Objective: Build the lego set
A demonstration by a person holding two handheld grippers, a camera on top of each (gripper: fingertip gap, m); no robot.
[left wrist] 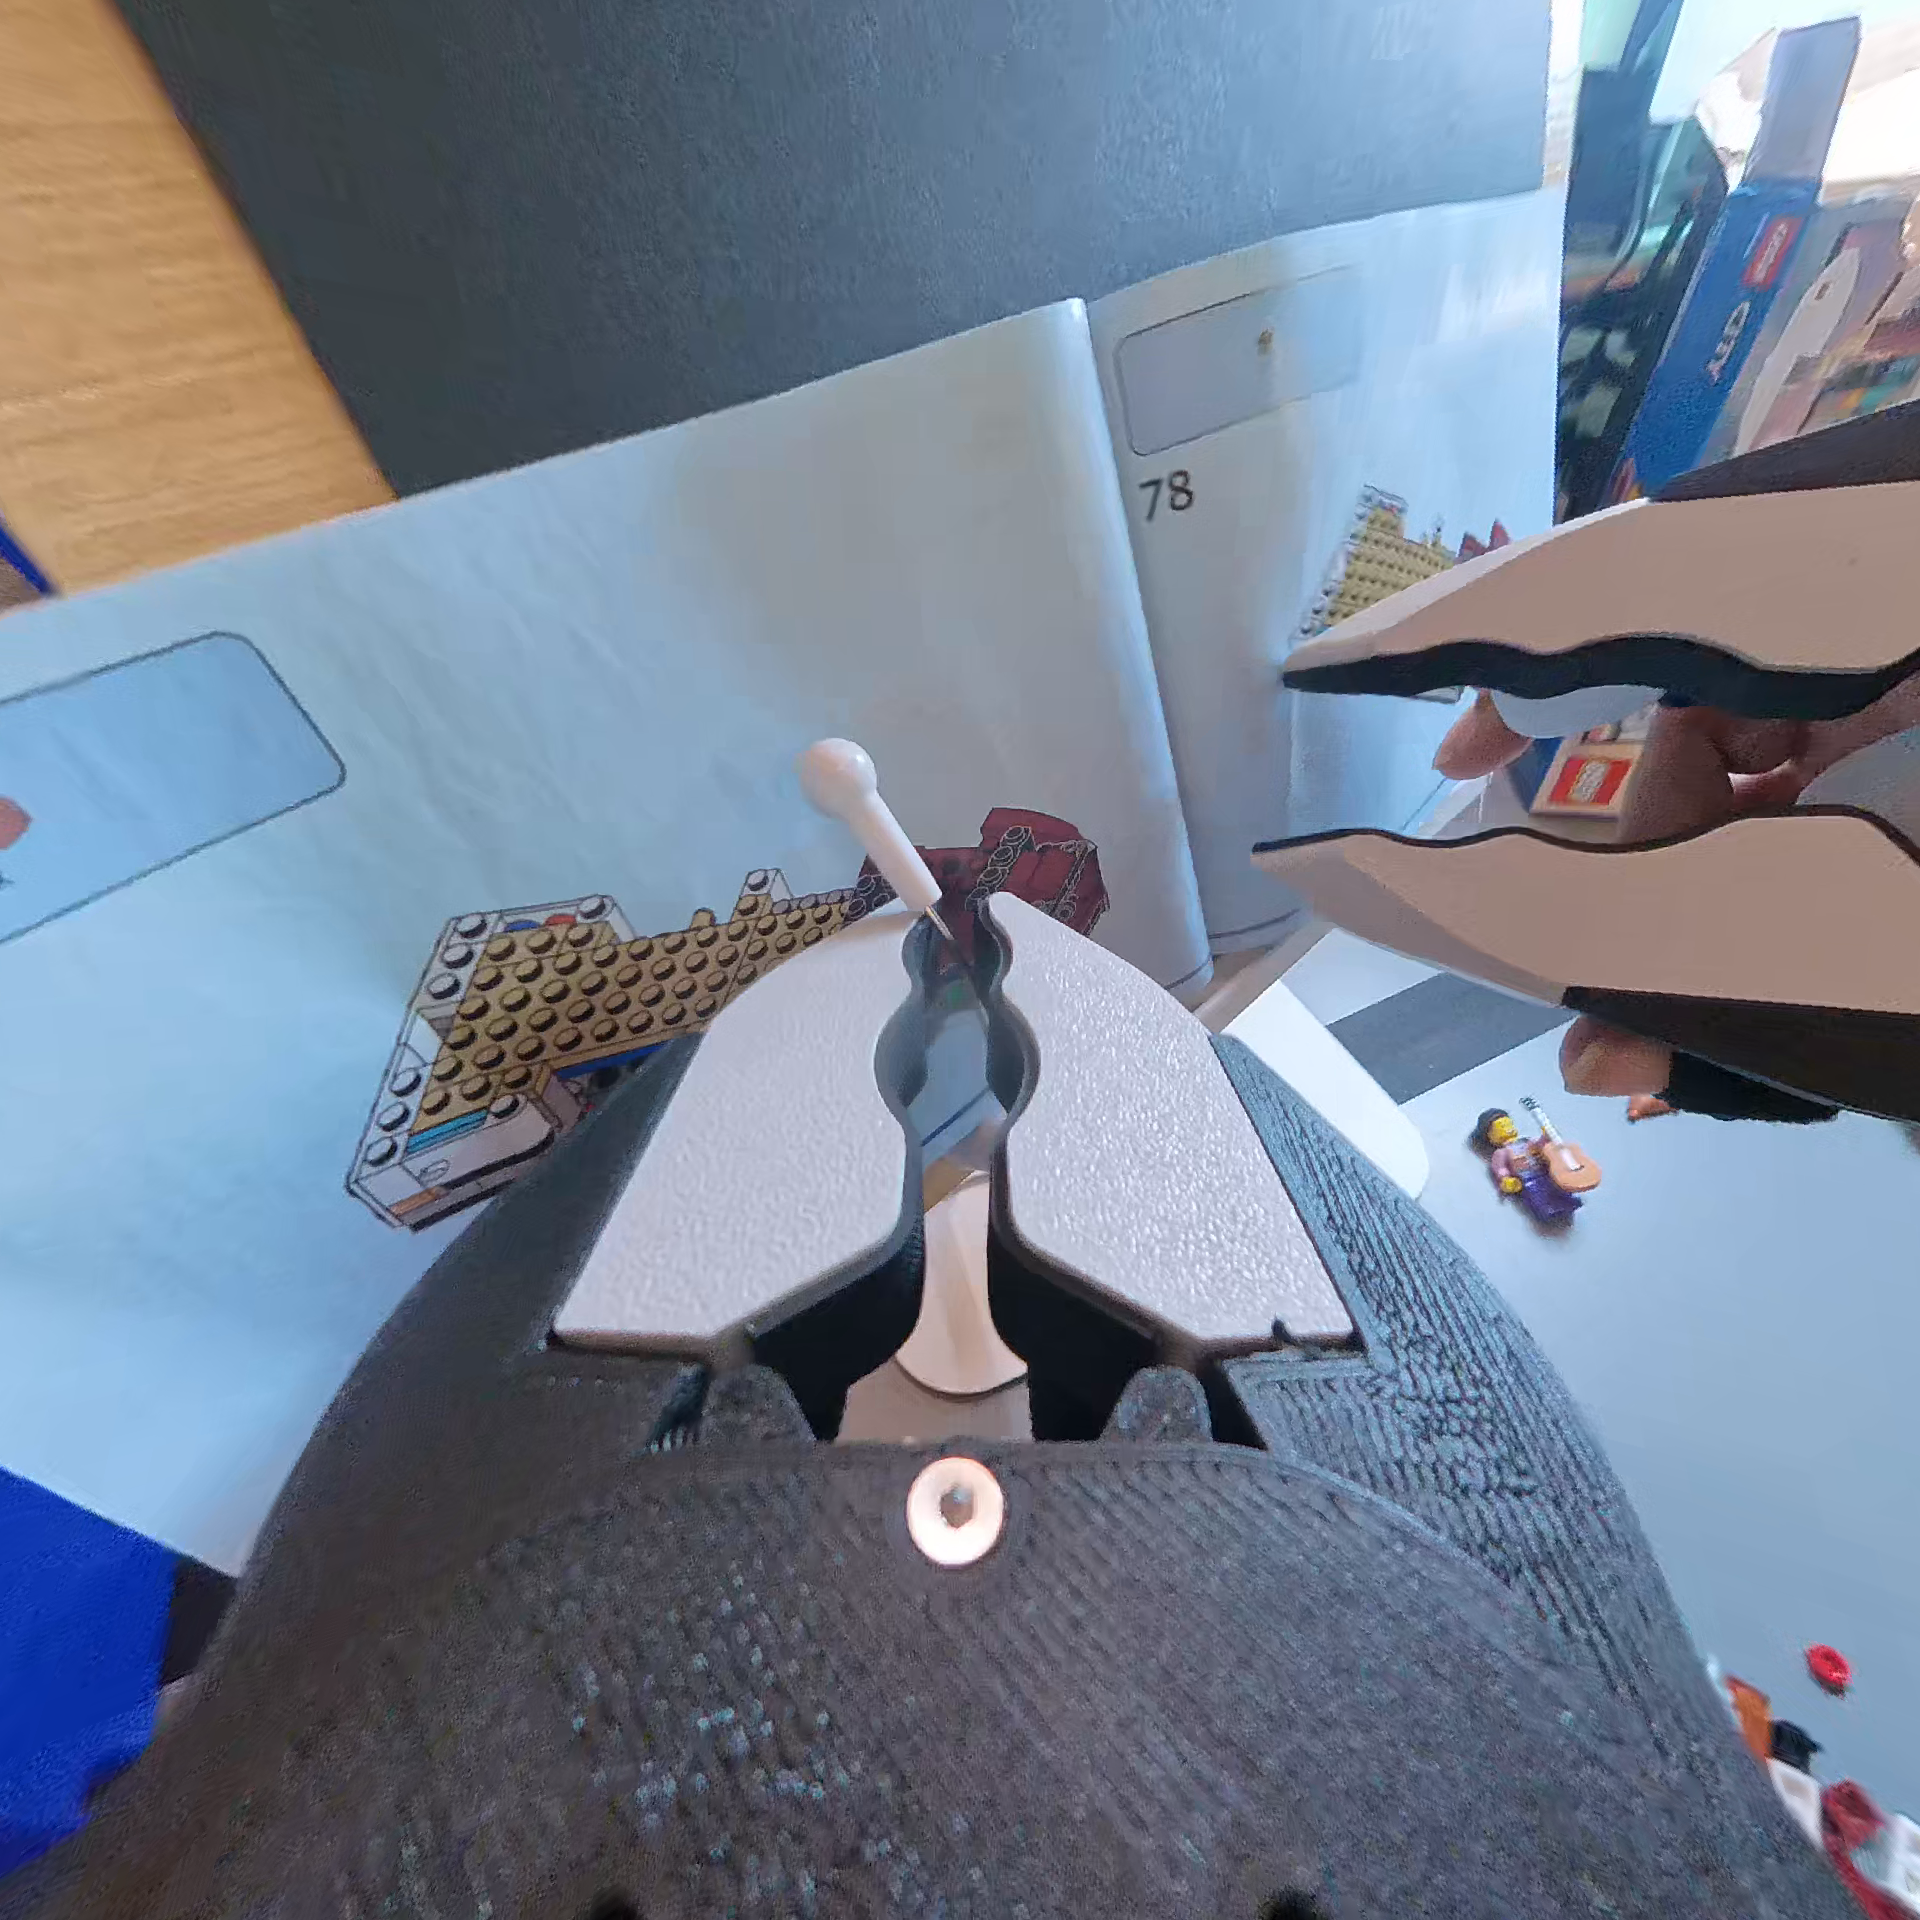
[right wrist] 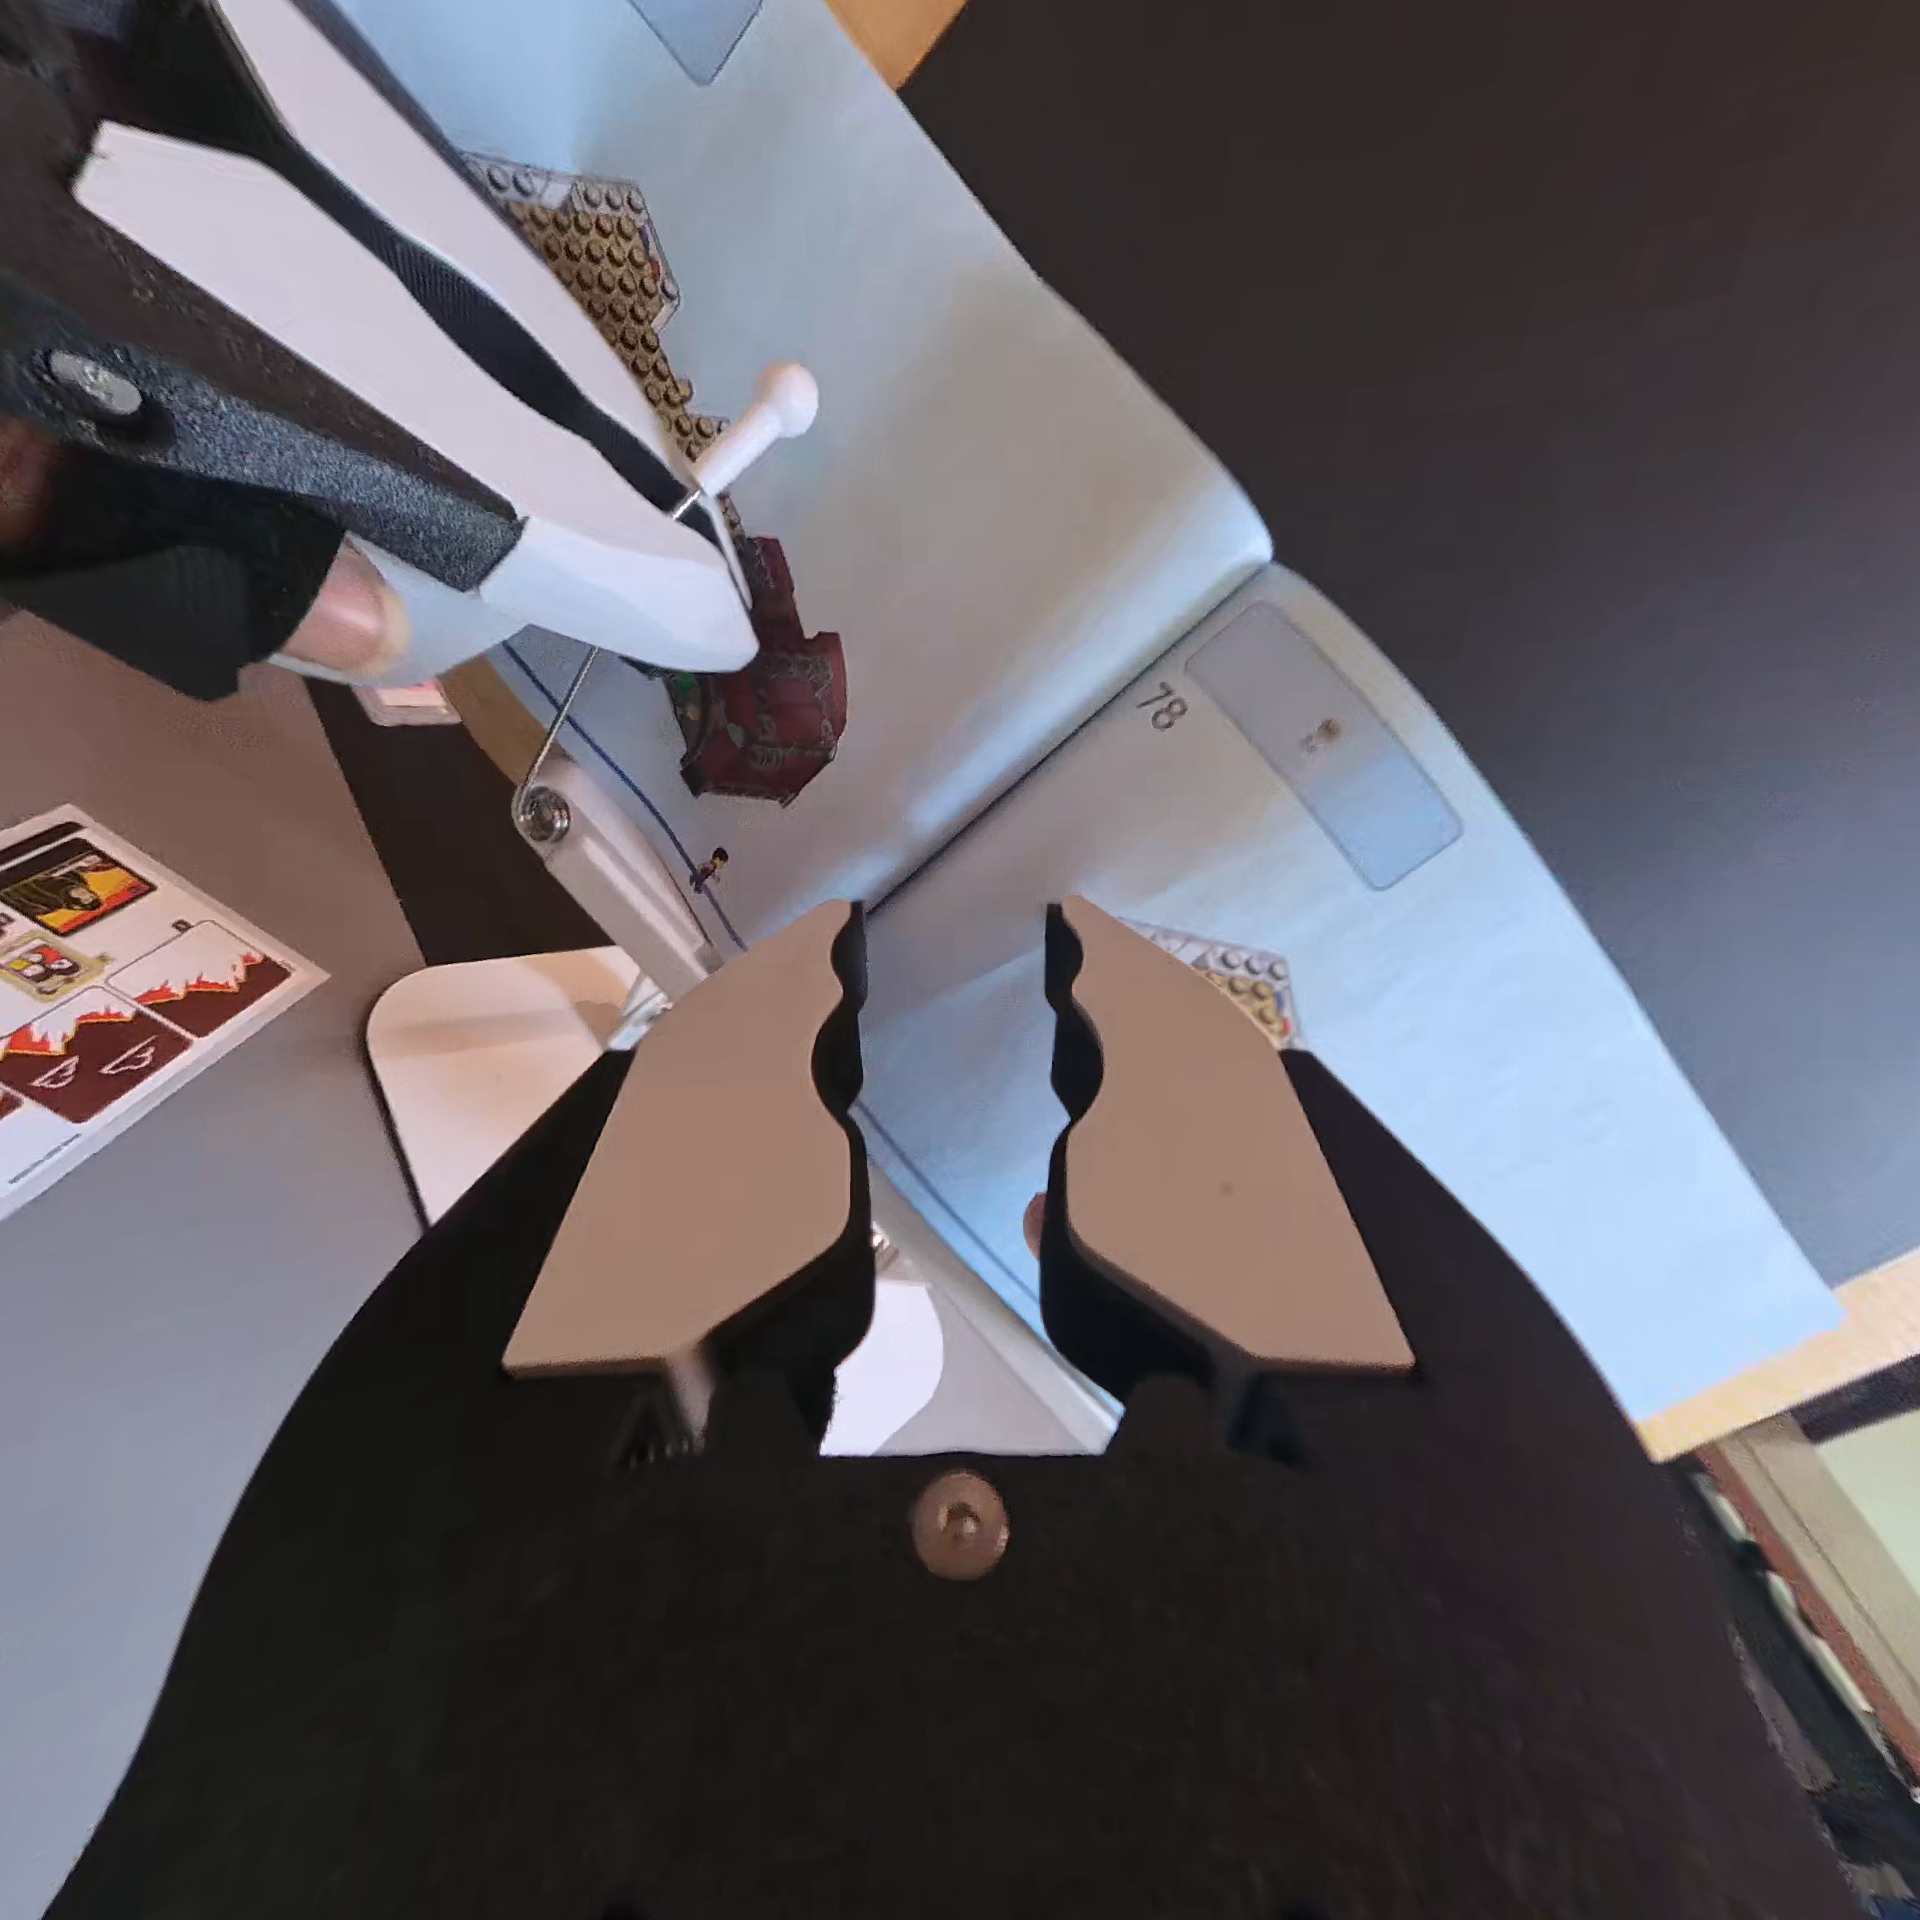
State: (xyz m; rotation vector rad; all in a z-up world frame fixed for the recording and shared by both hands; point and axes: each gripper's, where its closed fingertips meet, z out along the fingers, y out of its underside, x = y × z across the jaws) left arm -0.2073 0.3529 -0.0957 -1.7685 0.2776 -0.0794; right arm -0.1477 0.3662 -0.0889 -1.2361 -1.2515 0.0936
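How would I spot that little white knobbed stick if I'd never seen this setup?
Find the open instruction booklet propped on its stand. In front of its left page, the left gripper is nearly closed on a thin wire. The white stick caps that wire, the only ball-ended thing around.

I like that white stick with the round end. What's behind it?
Behind the white stick is an open booklet with a brick drawing. The left gripper pinches the thin wire below the stick; closed fingers hide the wire farther down.
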